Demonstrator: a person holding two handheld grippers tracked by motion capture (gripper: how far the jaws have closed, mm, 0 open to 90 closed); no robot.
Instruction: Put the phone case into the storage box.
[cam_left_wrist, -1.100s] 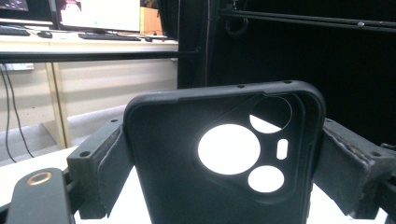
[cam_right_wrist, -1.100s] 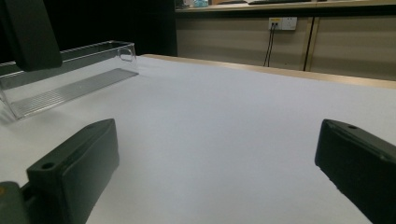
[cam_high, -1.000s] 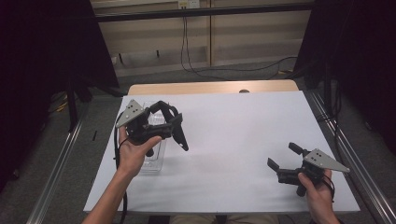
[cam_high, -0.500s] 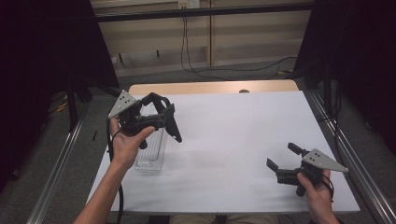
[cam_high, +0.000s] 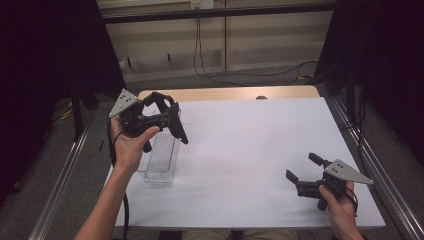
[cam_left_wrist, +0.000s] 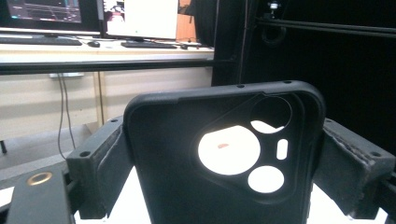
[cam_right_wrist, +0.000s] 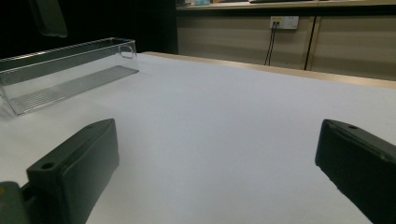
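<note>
My left gripper (cam_high: 172, 120) clamps a phone case (cam_left_wrist: 224, 158) by its edges, lifted above the tray (cam_high: 161, 159) at nine o'clock for placing; right gripper (cam_high: 305, 172) rests spread at four o'clock, clear.

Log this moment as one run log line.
left gripper: shut on black phone case, raised above clear tray | right gripper: open, empty, low over white table
</note>
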